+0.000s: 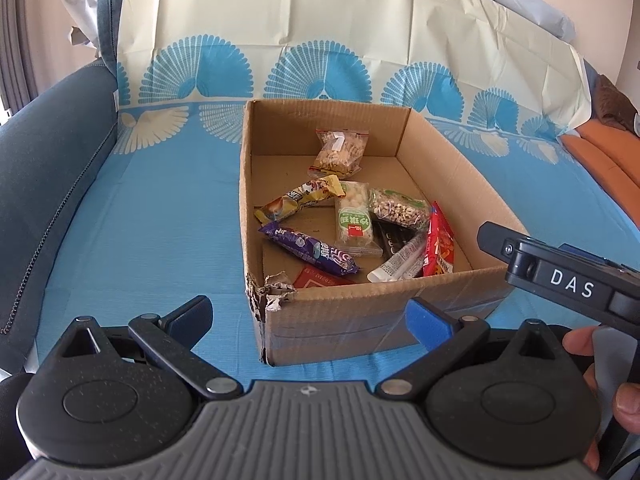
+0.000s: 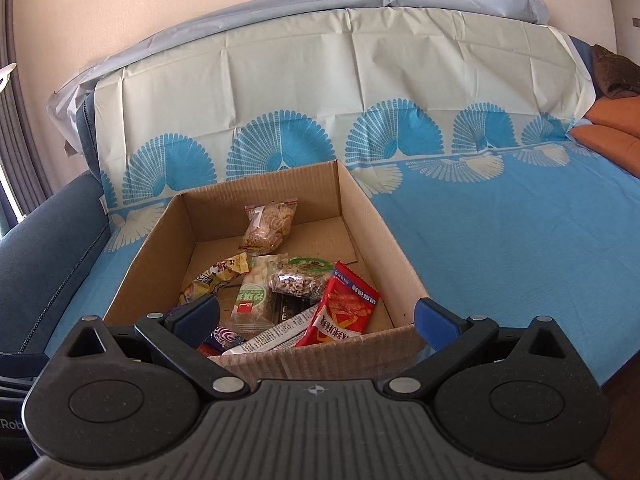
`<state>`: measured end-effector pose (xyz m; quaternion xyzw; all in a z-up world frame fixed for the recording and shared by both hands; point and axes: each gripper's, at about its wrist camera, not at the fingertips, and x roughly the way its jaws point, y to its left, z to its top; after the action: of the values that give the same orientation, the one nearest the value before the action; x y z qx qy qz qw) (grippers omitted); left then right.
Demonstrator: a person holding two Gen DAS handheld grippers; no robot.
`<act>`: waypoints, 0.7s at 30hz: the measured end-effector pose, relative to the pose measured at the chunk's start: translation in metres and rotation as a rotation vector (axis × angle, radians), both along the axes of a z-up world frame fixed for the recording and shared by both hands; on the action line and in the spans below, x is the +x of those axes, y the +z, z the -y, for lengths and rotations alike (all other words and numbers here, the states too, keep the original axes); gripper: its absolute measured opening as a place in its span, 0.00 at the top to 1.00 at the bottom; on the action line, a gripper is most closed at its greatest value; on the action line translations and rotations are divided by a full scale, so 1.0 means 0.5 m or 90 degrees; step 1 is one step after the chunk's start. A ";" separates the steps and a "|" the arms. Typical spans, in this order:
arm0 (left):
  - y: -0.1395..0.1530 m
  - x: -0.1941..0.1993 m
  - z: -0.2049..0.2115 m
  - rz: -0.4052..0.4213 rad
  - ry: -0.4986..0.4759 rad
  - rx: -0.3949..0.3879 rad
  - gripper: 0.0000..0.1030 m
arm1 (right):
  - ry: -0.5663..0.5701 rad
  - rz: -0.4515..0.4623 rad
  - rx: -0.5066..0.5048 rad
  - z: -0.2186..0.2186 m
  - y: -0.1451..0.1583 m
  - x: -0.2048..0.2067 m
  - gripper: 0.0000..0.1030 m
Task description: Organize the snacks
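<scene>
snacks (image 1: 352, 224) heaped in cardboard box (image 1: 360, 320) on blue cloth (image 1: 160, 208) | left gripper (image 1: 310, 316) jaws apart, empty, facing box | right gripper (image 2: 318, 316) apart, empty, probably nearer for picking

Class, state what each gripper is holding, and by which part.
Nothing: the left gripper and right gripper are both open and empty; the snacks lie in the cardboard box.

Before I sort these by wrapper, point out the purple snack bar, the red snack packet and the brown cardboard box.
purple snack bar (image 1: 310, 251): left wrist view, middle of wrapper.
red snack packet (image 2: 343, 312): right wrist view, printed front.
brown cardboard box (image 1: 436, 160): left wrist view, right inner wall.
</scene>
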<state>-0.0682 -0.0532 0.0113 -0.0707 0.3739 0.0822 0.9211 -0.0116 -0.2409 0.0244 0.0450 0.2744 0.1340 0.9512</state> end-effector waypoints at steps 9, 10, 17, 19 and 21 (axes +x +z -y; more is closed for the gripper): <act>0.002 -0.004 0.000 0.003 -0.002 0.000 0.00 | 0.000 0.001 -0.002 0.000 -0.001 -0.001 0.01; 0.003 -0.004 0.001 0.003 -0.001 0.000 0.00 | 0.000 0.000 -0.002 0.000 -0.001 -0.001 0.01; 0.003 -0.006 0.001 0.005 -0.003 0.000 0.00 | 0.001 0.000 -0.003 0.000 -0.001 -0.001 0.01; 0.002 -0.007 0.002 0.007 -0.005 0.001 0.00 | 0.001 0.001 -0.003 0.000 -0.001 -0.001 0.01; 0.003 -0.008 0.002 0.008 -0.007 0.002 0.00 | 0.001 0.000 -0.003 0.000 -0.001 -0.001 0.01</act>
<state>-0.0720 -0.0544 0.0126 -0.0678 0.3682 0.0774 0.9240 -0.0119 -0.2409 0.0240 0.0426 0.2744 0.1343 0.9512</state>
